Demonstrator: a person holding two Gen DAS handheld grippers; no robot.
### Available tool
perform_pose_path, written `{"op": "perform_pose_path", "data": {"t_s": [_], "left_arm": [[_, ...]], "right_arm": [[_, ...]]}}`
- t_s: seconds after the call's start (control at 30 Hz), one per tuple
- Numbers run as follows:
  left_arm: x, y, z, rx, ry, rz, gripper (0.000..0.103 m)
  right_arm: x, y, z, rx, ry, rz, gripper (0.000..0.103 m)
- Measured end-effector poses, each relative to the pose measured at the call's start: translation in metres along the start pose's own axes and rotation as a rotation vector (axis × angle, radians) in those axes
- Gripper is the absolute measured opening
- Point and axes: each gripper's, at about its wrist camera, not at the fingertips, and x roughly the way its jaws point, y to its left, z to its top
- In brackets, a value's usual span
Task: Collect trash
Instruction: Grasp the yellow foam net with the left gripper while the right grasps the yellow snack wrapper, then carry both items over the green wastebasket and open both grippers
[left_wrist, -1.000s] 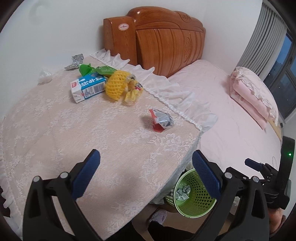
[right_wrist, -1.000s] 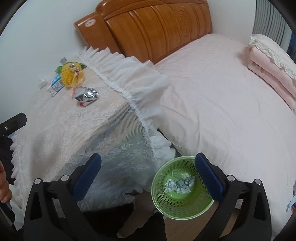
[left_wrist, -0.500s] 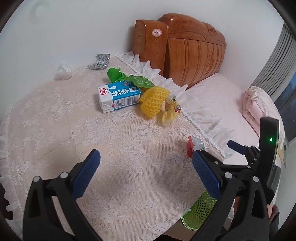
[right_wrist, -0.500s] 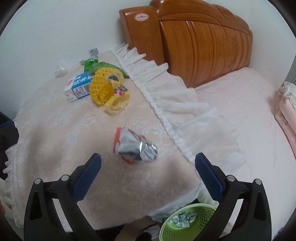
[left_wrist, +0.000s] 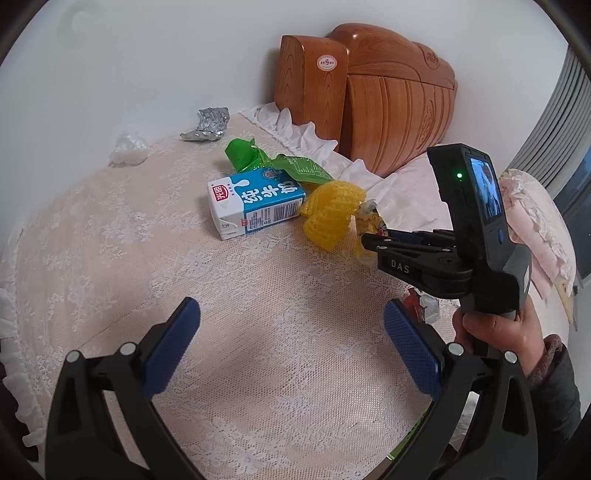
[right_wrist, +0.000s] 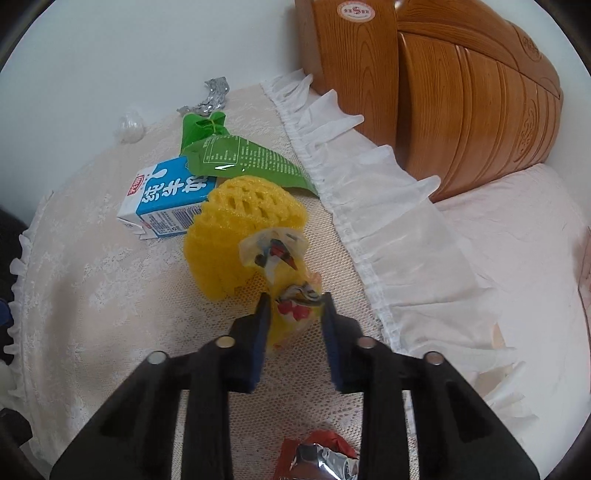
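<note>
A blue and white milk carton (left_wrist: 255, 206) lies on the lace-covered table (left_wrist: 258, 350). A green foil bag (right_wrist: 236, 157) lies behind it. A yellow foam net (right_wrist: 236, 236) sits right of the carton. A crumpled silver wrapper (left_wrist: 208, 123) lies far back, by the wall. The wooden headboard (left_wrist: 388, 96) stands behind the table.

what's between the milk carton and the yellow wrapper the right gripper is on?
The yellow foam net: it touches the milk carton on one side and the yellow wrapper on the other. Clearest in the right wrist view, where the right gripper has just closed on the wrapper.
</note>
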Motion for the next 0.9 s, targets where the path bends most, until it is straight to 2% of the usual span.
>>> {"op": "perform_pose_path", "data": {"t_s": [0.07,0.17,0.4,0.57,0.67,0.73,0.8,0.9], "left_arm": [[0.004,-0.002,0.004,0.023,-0.003,-0.004,0.095],[0.013,-0.011,0.013,0.093,-0.023,0.0,0.095],[0.056,-0.044,0.045,0.271,-0.044,0.028,0.095],[0.098,-0.075,0.063,0.368,-0.026,0.053,0.089],[0.125,-0.092,0.066,0.415,0.012,0.08,0.08],[0.139,-0.097,0.064,0.439,0.04,0.107,0.07],[0.149,-0.099,0.063,0.444,0.07,0.128,0.048],[0.147,-0.094,0.061,0.416,0.071,0.137,0.031]], "right_arm": [[-0.005,-0.003,-0.005,0.03,-0.012,0.034,0.017],[-0.024,-0.014,-0.01,0.093,-0.05,0.082,0.016],[-0.08,-0.041,-0.023,0.193,-0.149,0.054,0.016],[-0.105,-0.068,-0.045,0.296,-0.159,0.047,0.017],[-0.12,-0.081,-0.065,0.342,-0.164,0.033,0.017],[-0.126,-0.086,-0.077,0.363,-0.168,0.024,0.017],[-0.133,-0.09,-0.088,0.38,-0.168,0.015,0.017],[-0.138,-0.094,-0.1,0.398,-0.168,0.004,0.017]]}}
